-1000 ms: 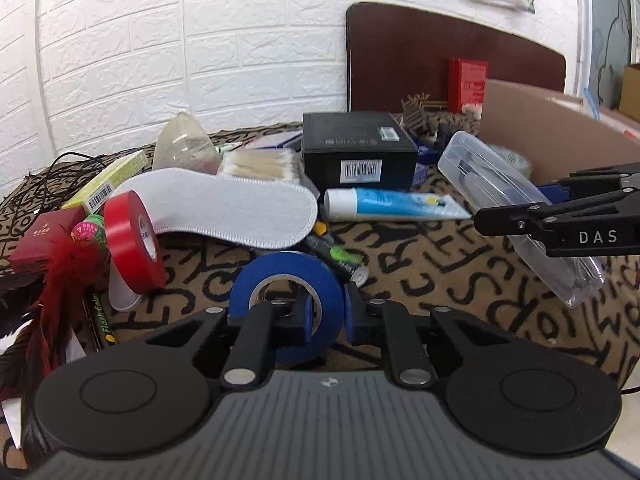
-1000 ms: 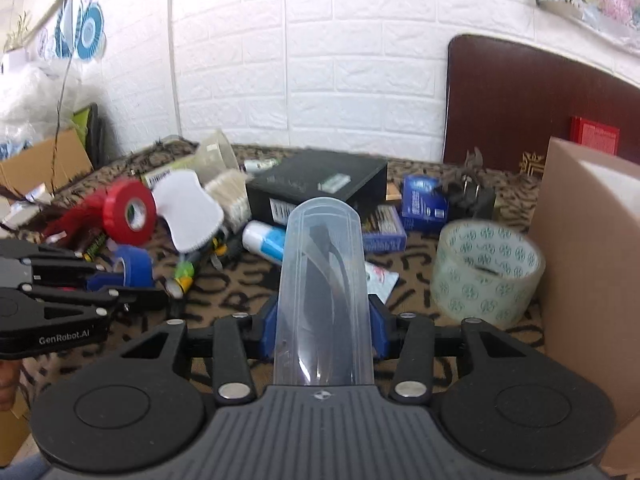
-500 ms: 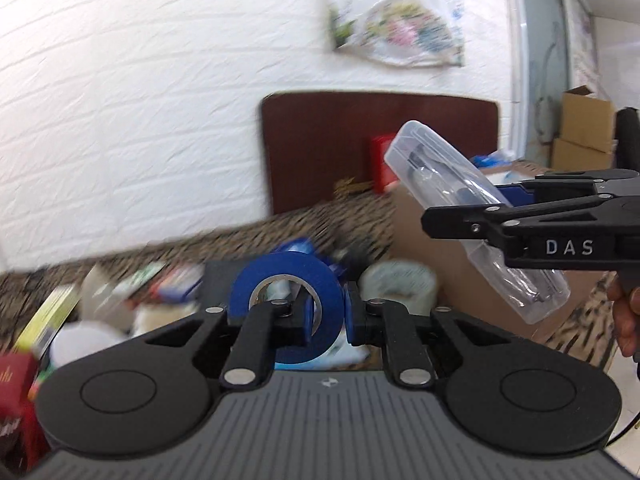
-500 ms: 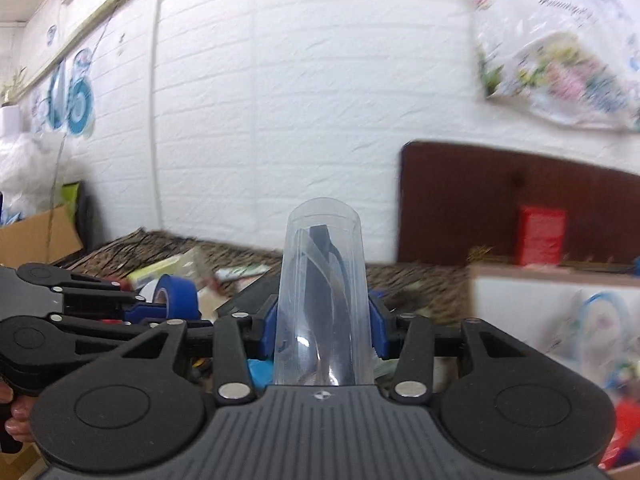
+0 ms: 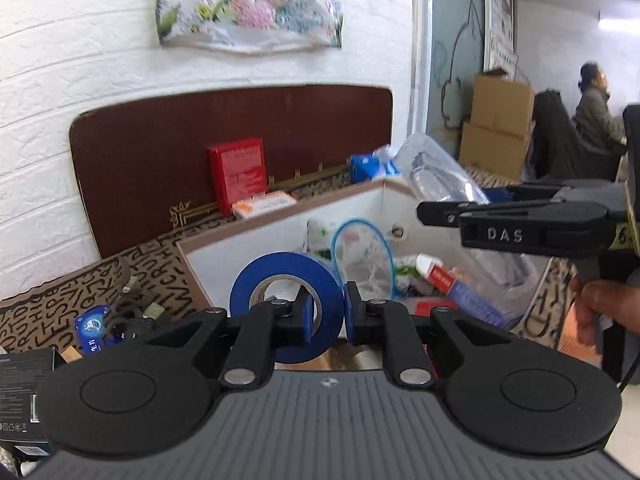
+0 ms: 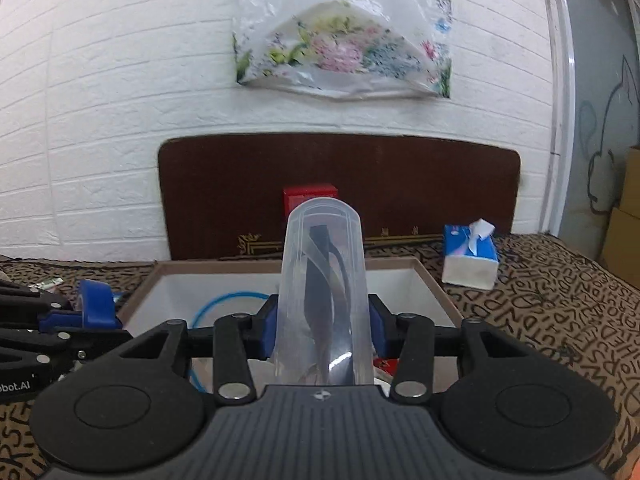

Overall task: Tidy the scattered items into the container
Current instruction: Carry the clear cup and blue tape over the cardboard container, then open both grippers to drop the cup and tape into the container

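My left gripper (image 5: 326,316) is shut on a blue tape roll (image 5: 285,280) and holds it in the air at the near left corner of the cardboard box (image 5: 288,220). My right gripper (image 6: 323,328) is shut on a clear plastic case (image 6: 323,280) with dark glasses inside, held above the open box (image 6: 432,280). The case also shows in the left wrist view (image 5: 436,176), over the box's right side. The box holds several items, among them a blue cable loop (image 5: 362,248) and a tube (image 5: 440,276).
A red box (image 5: 238,176) leans on a brown board (image 5: 200,140) behind the box. A tissue pack (image 6: 470,256) stands to the right of the box. A black box (image 5: 20,392) and a small blue packet (image 5: 92,328) lie on the patterned cloth at left.
Both grippers have lifted their items off the cluttered table and swung right to the box. The tape roll and the clear case now hang over its opening.
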